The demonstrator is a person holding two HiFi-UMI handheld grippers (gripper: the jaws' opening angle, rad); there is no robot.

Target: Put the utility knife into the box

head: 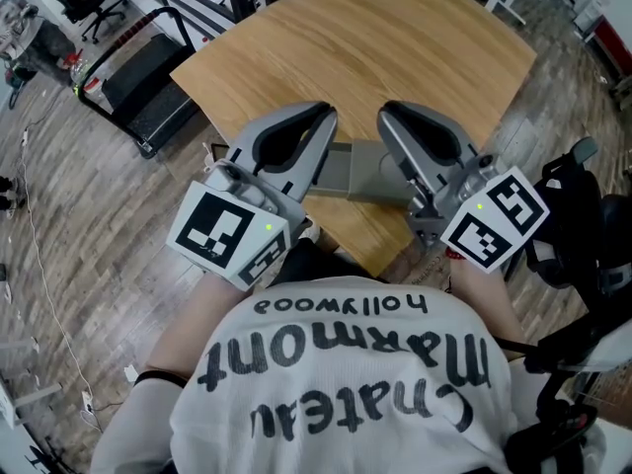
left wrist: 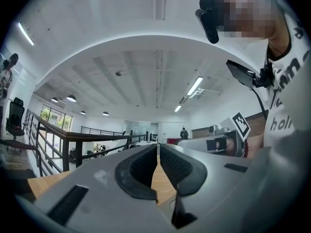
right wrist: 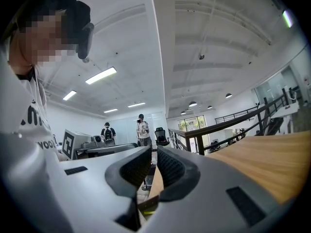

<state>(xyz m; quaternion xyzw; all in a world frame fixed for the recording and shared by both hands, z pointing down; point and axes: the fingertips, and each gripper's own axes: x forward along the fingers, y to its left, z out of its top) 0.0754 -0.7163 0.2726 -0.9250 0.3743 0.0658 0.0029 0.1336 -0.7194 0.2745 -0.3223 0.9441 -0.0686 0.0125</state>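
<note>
Utility knife: not in any view, so its place can't be told. Box: likewise out of sight.

Left hand-held gripper (left wrist: 157,152): jaws closed together, nothing between them, held over the near edge of the desk (head: 395,47).

Right hand-held gripper (right wrist: 153,155): jaws drawn shut, likewise holding nothing, just to the right of the left one.

Progress: cannot be judged; the knife may be boxed elsewhere or waiting to be fetched.
</note>
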